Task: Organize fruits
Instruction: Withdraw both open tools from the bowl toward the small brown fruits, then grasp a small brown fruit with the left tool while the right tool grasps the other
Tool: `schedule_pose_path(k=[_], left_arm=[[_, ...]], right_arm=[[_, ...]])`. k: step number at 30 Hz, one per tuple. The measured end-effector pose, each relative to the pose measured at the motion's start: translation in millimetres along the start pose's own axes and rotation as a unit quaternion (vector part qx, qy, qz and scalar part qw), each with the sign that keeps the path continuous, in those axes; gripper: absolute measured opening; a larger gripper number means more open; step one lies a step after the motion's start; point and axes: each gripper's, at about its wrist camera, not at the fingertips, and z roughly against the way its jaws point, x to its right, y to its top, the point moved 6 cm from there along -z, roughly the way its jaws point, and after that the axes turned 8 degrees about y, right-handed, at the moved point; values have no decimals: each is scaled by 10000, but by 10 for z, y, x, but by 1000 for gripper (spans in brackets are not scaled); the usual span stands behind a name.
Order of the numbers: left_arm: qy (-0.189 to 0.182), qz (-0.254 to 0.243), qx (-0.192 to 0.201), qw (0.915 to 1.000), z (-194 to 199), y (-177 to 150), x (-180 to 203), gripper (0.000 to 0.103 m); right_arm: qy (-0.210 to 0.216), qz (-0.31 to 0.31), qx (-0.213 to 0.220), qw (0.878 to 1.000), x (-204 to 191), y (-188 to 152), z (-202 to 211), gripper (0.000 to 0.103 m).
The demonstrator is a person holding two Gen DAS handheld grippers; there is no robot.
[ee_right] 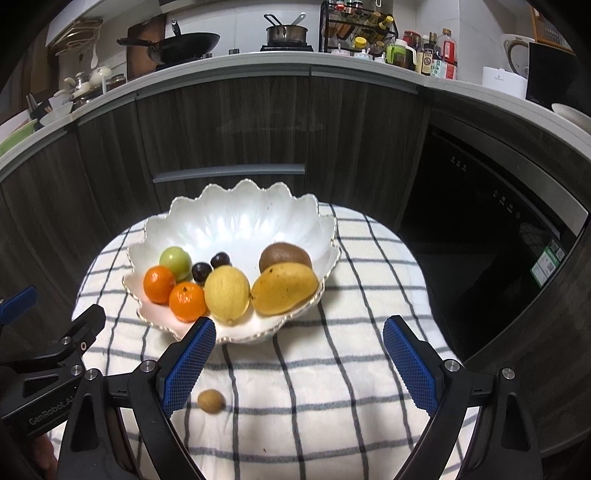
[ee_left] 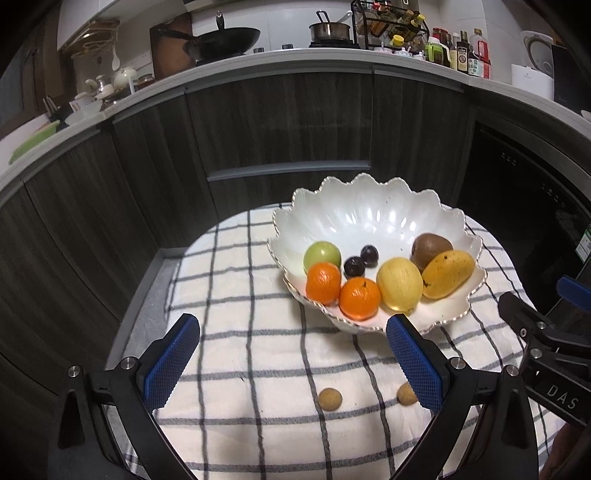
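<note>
A white scalloped bowl [ee_left: 369, 210] [ee_right: 236, 218] sits on the checked cloth. It holds a green apple [ee_left: 322, 255], two oranges [ee_left: 324, 283] [ee_left: 359, 298], two dark plums [ee_left: 354, 266], a yellow lemon [ee_left: 399, 283], a kiwi [ee_left: 430, 248] and a mango [ee_left: 447, 273]. Two small brown longans [ee_left: 330, 398] [ee_left: 406, 393] lie on the cloth in front of the bowl; one shows in the right wrist view [ee_right: 211, 399]. My left gripper [ee_left: 291, 360] is open and empty above them. My right gripper [ee_right: 297, 363] is open and empty, right of the longan.
The checked cloth [ee_left: 258, 354] covers a small round table. Dark cabinets [ee_left: 277, 122] and a black oven [ee_right: 491, 221] stand behind. The counter carries a wok [ee_left: 225, 38], a pot [ee_left: 328, 29] and bottles [ee_left: 461, 51]. The right gripper's body [ee_left: 546, 343] shows at the left view's right edge.
</note>
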Motion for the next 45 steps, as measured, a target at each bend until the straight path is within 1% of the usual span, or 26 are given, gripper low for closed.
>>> schedule_pose_path(k=[5,9,17,19,23,25,29,31,32,34,38,40,43,45], left_arm=[[-14,-69,-146,9999,-116,-176,37,102],[-48,-148,-279,9995,-215,-303,82,96],[-152,-155,-474,9986,-370,-487,127,93],[-171,-184,-550,9982,-419,-551,147,86],[-255,-223,-721,9968,-502,-655,196,79],[-311,-228,-786,9962,-530,-692,226,72],[-394,-245,-914,9947,-590,-752,275,63],[-441,-264,-981,9938,-621,-776,299,56],[-461,-281,-1006,9935,-633,-786,310,54],[-509,-315,-1061,9926,-661,-816,340,45],[-573,-335,-1150,9911,-705,-863,370,36],[-579,-365,-1119,9914,-706,-857,383,30],[-623,-357,-1120,9911,-707,-846,400,23],[-647,-364,-1120,9909,-710,-841,401,23]], right_arm=[[-46,60,-101,9999,-3,-162,-89,93],[-64,79,-194,9998,2,-266,-167,93],[-78,97,-303,9995,7,-390,-272,93],[-87,98,-343,9993,12,-429,-307,93],[-89,116,-434,9990,17,-498,-369,93],[-87,96,-469,9988,30,-523,-393,93],[-89,69,-510,9986,50,-546,-430,93],[-83,55,-526,9986,57,-558,-442,93],[-79,51,-531,9985,59,-561,-445,93],[-76,52,-543,9985,61,-570,-456,93],[-88,55,-582,9983,69,-582,-477,93],[-84,49,-578,9983,69,-582,-479,93],[-87,53,-588,9982,70,-585,-480,93],[-81,47,-591,9982,72,-583,-477,93]])
